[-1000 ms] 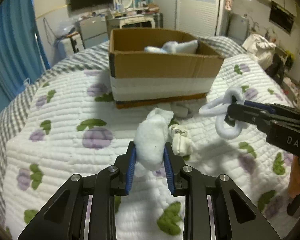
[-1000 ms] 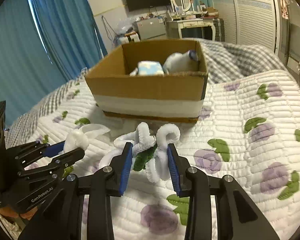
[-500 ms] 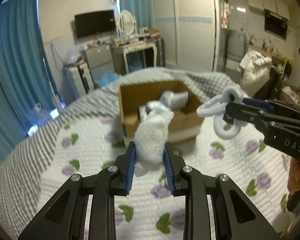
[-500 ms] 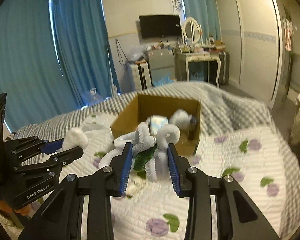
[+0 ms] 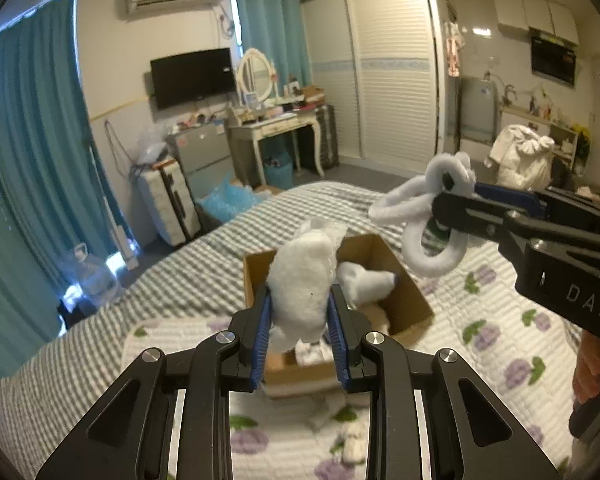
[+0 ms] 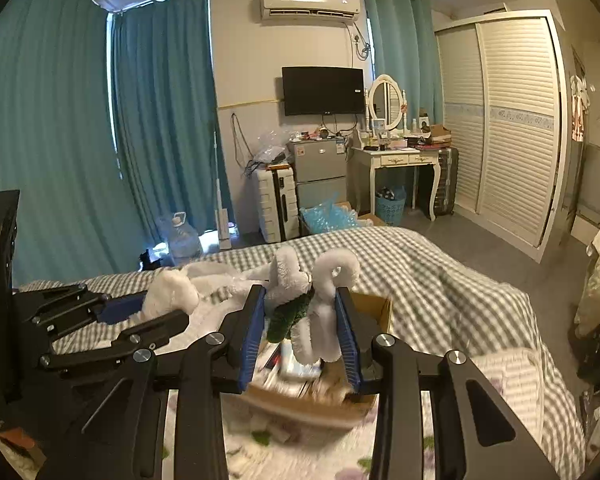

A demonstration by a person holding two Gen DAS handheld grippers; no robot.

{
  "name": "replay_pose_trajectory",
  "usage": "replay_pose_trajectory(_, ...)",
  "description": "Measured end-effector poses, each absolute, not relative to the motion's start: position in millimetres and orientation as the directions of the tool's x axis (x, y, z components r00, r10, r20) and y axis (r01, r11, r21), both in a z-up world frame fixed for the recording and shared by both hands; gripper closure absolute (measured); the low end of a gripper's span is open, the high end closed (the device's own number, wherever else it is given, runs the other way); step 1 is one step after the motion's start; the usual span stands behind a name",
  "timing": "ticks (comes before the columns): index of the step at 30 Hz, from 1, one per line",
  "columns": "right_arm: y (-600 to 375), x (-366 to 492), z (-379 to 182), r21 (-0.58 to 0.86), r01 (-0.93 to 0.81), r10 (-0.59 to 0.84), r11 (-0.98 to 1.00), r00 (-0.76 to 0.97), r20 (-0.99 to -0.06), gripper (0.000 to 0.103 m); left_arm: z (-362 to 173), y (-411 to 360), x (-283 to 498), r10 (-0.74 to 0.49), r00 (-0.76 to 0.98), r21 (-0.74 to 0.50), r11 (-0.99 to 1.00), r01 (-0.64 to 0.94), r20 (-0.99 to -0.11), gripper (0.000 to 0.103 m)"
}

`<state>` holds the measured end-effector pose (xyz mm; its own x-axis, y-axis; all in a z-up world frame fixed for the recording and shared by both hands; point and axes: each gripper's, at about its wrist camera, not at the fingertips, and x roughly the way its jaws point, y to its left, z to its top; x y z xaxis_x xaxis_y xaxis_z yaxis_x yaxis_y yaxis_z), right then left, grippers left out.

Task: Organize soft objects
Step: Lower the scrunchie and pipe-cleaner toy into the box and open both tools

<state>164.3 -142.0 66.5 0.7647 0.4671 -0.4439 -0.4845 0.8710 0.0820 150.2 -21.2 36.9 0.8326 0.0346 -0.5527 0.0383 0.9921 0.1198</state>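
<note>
My left gripper [image 5: 300, 316] is shut on a white fluffy plush [image 5: 302, 280], held in the air over the near side of the open cardboard box [image 5: 410, 292]. My right gripper [image 6: 300, 328] is shut on a white looped plush with a green part [image 6: 316, 304], also high above the box [image 6: 380, 312]. In the left wrist view the right gripper [image 5: 456, 204] comes in from the right with the white loops [image 5: 428, 216] hanging from it. The box holds a white soft toy [image 5: 364, 280] and other items.
The box sits on a bed with a quilted flower-print cover [image 5: 500, 340] over a grey checked blanket [image 5: 172, 280]. A small white soft item [image 5: 354, 440] lies on the quilt in front of the box. Curtains, suitcases, a dresser and a wardrobe stand beyond the bed.
Both grippers have risen well above the bed with their plush items still held. The box now appears lower and smaller in both views, seen from above.
</note>
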Motion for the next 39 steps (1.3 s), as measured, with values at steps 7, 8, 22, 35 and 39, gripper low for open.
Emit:
replay_pose_trajectory(7, -127, 222, 54, 0.073, -0.464, 0.441, 0.883, 0.765, -0.469, 0.068, 17, -15, 205, 0.059, 0.815, 0.146, 0.989, 0.031, -0.576, 0.077)
replay_pose_trajectory(8, -126, 233, 50, 0.078, -0.465, 0.443, 0.882, 0.761, -0.474, 0.068, 11, -13, 213, 0.062, 0.812, 0.146, 0.989, 0.029, -0.580, 0.077)
replay_pose_trajectory(22, -103, 334, -44, 0.139, -0.432, 0.420, 0.891, 0.668, -0.615, 0.066, -65, 2, 271, 0.014, 0.723, 0.084, 0.995, 0.061, -0.691, 0.073)
replay_pose_trajectory(35, -127, 298, 2, 0.147, -0.374, 0.388, 0.916, 0.724, -0.570, 0.034, -13, 1, 229, 0.106, 0.786, 0.129, 0.991, -0.034, -0.609, 0.028)
replay_pose_trajectory(39, -143, 258, 50, 0.113, -0.373, 0.374, 0.921, 0.762, -0.529, 0.033, 37, -2, 192, 0.120, 0.834, 0.146, 0.988, -0.048, -0.538, 0.028)
